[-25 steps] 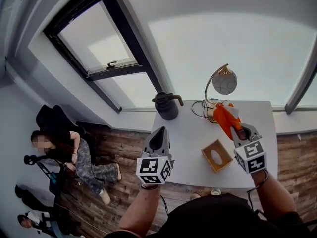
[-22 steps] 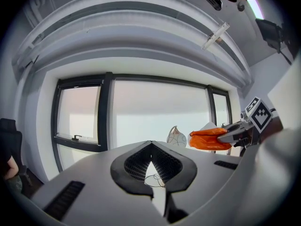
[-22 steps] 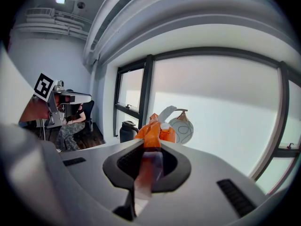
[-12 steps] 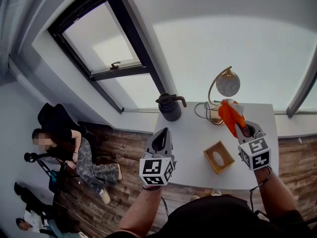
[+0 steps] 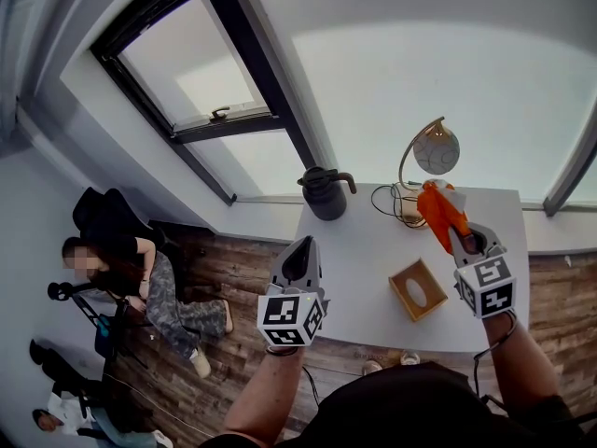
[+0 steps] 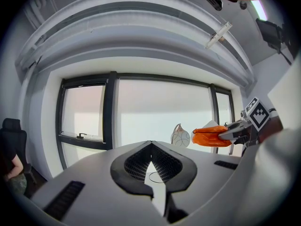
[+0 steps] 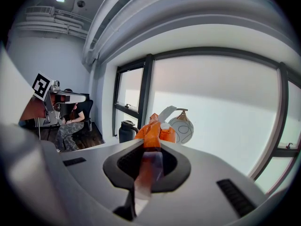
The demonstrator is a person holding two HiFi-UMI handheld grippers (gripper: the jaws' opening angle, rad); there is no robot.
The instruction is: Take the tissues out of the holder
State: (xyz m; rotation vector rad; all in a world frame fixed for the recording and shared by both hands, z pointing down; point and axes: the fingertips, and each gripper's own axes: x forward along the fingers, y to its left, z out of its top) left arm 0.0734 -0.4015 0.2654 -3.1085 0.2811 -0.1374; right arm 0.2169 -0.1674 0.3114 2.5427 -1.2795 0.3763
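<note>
left tongs (image 5: 300, 248) pressed together on nothing, near side and left of the square wooden tissue holder (image 5: 401, 284) on the white worktop (image 5: 354, 269). right tongs (image 5: 461, 238) pinch the orange plastic tissue packet (image 5: 437, 209), up beyond the holder, clear of it. Barely budged this last second, so I'd say it's out. Long axis follows the tongs, white tissue end pointing away at the window (image 5: 420, 82)

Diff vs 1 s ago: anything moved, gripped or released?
Nothing of note; only the head view drifted slightly. The right gripper stays shut on the orange tissue pack, held up over the table near the lamp. The left gripper still hovers with jaws together and nothing in them. The holder sits where it was.
</note>
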